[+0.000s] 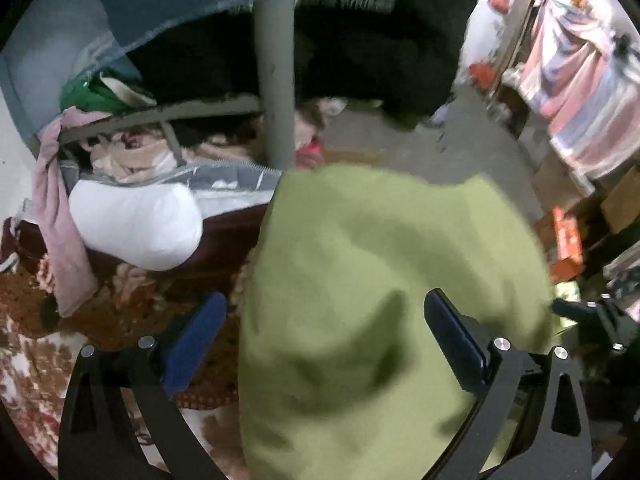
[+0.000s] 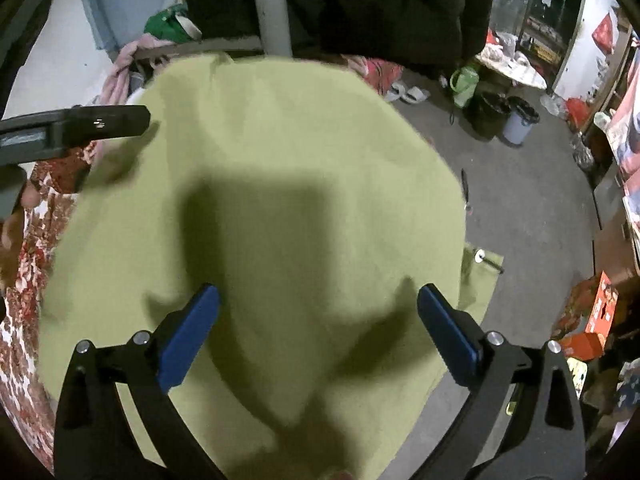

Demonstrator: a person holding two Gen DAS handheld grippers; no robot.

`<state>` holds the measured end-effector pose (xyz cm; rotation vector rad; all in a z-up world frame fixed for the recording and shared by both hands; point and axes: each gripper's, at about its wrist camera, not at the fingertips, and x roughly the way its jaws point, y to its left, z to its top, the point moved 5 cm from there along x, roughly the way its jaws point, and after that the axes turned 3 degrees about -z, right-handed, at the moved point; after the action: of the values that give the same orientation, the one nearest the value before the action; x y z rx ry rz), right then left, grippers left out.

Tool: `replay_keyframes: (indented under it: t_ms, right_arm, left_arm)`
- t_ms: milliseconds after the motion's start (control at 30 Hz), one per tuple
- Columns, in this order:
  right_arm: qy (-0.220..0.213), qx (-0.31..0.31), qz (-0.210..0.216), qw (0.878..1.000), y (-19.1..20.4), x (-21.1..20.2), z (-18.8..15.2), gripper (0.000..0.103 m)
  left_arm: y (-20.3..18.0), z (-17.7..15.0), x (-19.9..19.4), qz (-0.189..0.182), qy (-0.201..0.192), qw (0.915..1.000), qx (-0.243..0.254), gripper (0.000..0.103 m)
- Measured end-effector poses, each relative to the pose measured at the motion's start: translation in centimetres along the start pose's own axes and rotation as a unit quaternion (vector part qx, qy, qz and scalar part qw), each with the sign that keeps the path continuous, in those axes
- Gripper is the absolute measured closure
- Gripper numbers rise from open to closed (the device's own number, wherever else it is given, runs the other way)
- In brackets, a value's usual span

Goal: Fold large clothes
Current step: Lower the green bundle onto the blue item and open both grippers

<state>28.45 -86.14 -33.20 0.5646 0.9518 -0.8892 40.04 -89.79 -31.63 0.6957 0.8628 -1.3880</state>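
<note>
Right gripper (image 2: 318, 312) nearest the lens: we're seeing its blue pads (image 2: 188, 338) spread wide apart, hovering over the green garment (image 2: 280, 184) and gripping nothing. The garment is lying spread on the floral bedspread (image 2: 28, 276), running along the bed's right edge, with one corner hanging over that edge toward the grey floor (image 2: 532, 216). We're seeing the gripper's shadow falling across the cloth's middle.

Left gripper (image 1: 324, 320) is also standing wide apart, nothing clamped. We're seeing its right pad (image 1: 454, 336) over the garment (image 1: 380, 264) and its left pad over bare bedspread (image 1: 36, 344), so it's straddling the cloth's left edge. Whether the pads are touching fabric, we can't tell.

At the bed's far edge: white pillow (image 1: 136, 224), pink cloth (image 1: 60, 236), grey post (image 1: 276, 68). Orange box (image 2: 592, 320) is sitting on the floor at right.
</note>
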Motion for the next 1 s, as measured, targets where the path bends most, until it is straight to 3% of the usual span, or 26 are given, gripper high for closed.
replay_keyframes:
  t_ms: [133, 233, 333, 400, 500, 600, 700, 833, 1000]
  right_arm:
    - [0.017, -0.041, -0.045, 0.998, -1.3, 2.8, -2.1, 0.005]
    - [0.028, -0.035, -0.035, 0.998, -2.5, 3.7, -3.3, 0.005]
    - [0.040, -0.024, -0.028, 0.999, -3.6, 4.0, -4.2, 0.005]
    - [0.040, -0.032, -0.032, 0.998, -3.9, 3.8, -4.7, 0.005]
    - [0.048, -0.030, -0.043, 0.997, -4.0, 2.6, -5.2, 0.005]
    - [0.043, -0.021, -0.026, 0.999, -3.4, 0.3, -5.8, 0.005]
    - [0.038, -0.024, -0.017, 0.999, -2.2, -1.6, -6.7, 0.005]
    - [0.027, -0.036, -0.006, 0.999, -0.4, -2.6, -7.8, 0.005]
    - [0.049, -0.069, -0.022, 0.996, 1.3, -0.1, -11.1, 0.005]
  left_arm:
    - [2.4, -0.1, 2.3, 0.035, 0.011, 0.9993, 0.006, 0.004]
    - [4.0, -0.1, 3.2, 0.045, 0.025, 0.9985, -0.016, 0.004]
    - [4.3, -0.3, 4.1, 0.043, 0.035, 0.9984, -0.007, 0.004]
    - [4.8, -0.3, 3.6, 0.042, 0.029, 0.9984, -0.021, 0.004]
    - [5.4, -1.1, -0.2, 0.038, -0.006, 0.9976, -0.058, 0.006]
    - [4.0, -4.8, -5.9, -0.004, -0.053, 0.9978, -0.041, 0.005]
    - [2.3, -10.7, -9.0, -0.010, -0.053, 0.9979, -0.034, 0.005]
    - [0.8, -15.9, -8.9, -0.027, -0.034, 0.9979, -0.049, 0.005]
    - [1.6, -19.3, -6.3, 0.008, -0.011, 0.9990, -0.042, 0.004]
